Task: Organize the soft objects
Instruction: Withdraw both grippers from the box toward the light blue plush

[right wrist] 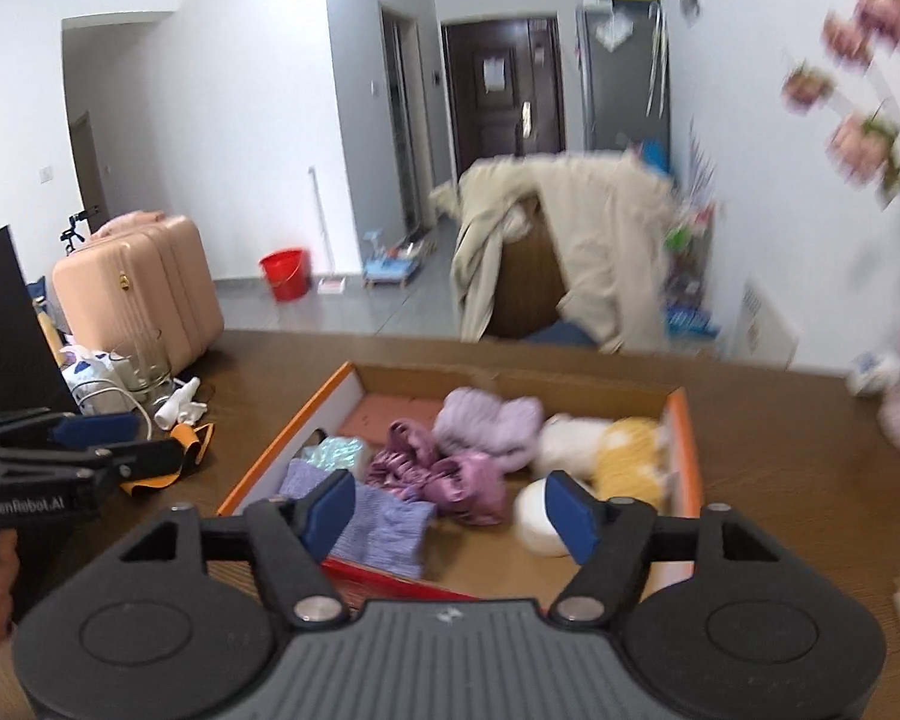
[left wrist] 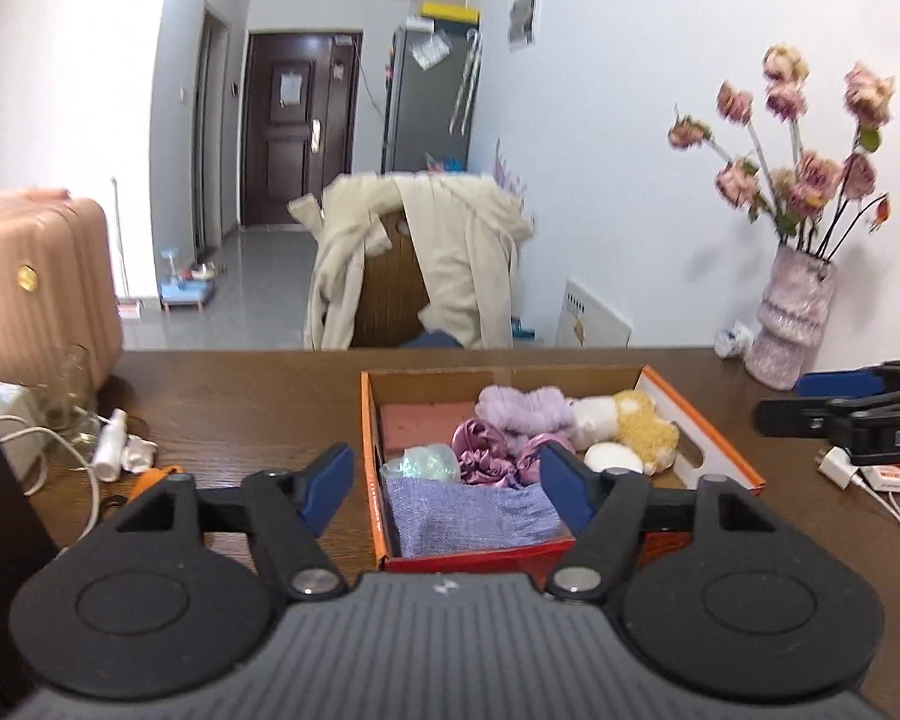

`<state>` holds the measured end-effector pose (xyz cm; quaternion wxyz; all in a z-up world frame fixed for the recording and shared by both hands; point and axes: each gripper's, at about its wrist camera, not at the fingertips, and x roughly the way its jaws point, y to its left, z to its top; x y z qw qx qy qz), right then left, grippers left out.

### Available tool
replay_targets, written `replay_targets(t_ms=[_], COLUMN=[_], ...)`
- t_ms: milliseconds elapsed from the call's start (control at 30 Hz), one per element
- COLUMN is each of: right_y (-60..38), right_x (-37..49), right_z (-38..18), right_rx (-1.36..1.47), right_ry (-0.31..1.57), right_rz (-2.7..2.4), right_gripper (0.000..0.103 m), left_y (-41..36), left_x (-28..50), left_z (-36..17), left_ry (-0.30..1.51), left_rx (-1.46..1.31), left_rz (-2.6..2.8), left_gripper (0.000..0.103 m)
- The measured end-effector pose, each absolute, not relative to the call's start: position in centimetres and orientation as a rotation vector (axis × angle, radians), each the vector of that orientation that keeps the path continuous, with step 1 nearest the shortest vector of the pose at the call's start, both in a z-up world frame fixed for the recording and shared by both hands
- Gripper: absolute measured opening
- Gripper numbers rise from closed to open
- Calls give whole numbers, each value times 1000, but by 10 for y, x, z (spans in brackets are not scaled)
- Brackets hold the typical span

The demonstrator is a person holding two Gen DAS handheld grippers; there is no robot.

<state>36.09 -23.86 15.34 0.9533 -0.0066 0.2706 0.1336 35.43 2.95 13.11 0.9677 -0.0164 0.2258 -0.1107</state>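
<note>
An orange-rimmed cardboard box (left wrist: 367,450) (right wrist: 685,420) sits on the brown table and holds soft things. In it lie a lilac knitted cloth (left wrist: 468,516) (right wrist: 378,522), purple satin scrunchies (left wrist: 486,450) (right wrist: 444,474), a fluffy lilac band (left wrist: 522,411) (right wrist: 486,420), a white and yellow plush toy (left wrist: 630,426) (right wrist: 624,456), a white round piece (left wrist: 612,457) (right wrist: 534,516) and a pink block (left wrist: 420,420). My left gripper (left wrist: 447,483) (right wrist: 90,438) hangs open above the box's near end, nothing between its blue pads. My right gripper (right wrist: 450,510) (left wrist: 840,414) is open too, above the near edge and empty.
A vase of dried roses (left wrist: 792,324) stands at the table's far right, a power strip (left wrist: 882,474) near it. A glass (left wrist: 72,396), cables and a white bottle (left wrist: 111,444) crowd the left side. Beyond the table are a coat-draped chair (left wrist: 426,264) and a pink suitcase (left wrist: 42,276).
</note>
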Motion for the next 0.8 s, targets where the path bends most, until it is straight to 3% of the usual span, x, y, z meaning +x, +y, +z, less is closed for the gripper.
replay_targets(t_ms=[67, 133, 233, 500, 800], right_y=[-244, -250, -256, -253, -263], right_x=[332, 300, 250, 150, 100], right_z=[162, 168, 166, 116, 64], right_rx=[-53, -75, -84, -74, 2], right_ry=[488, 411, 294, 169, 266], right_rz=[249, 241, 231, 237, 210], right_gripper=[75, 85, 88, 95, 98], left_y=[32, 33, 34, 26, 21], left_x=[326, 295, 243, 149, 135], left_z=[135, 135, 127, 88, 69], left_ry=[396, 332, 229, 186, 253], left_rx=[-36, -28, -37, -76, -84], left_rz=[-203, -175, -143, -160, -193], left_gripper=[81, 87, 100, 103, 103])
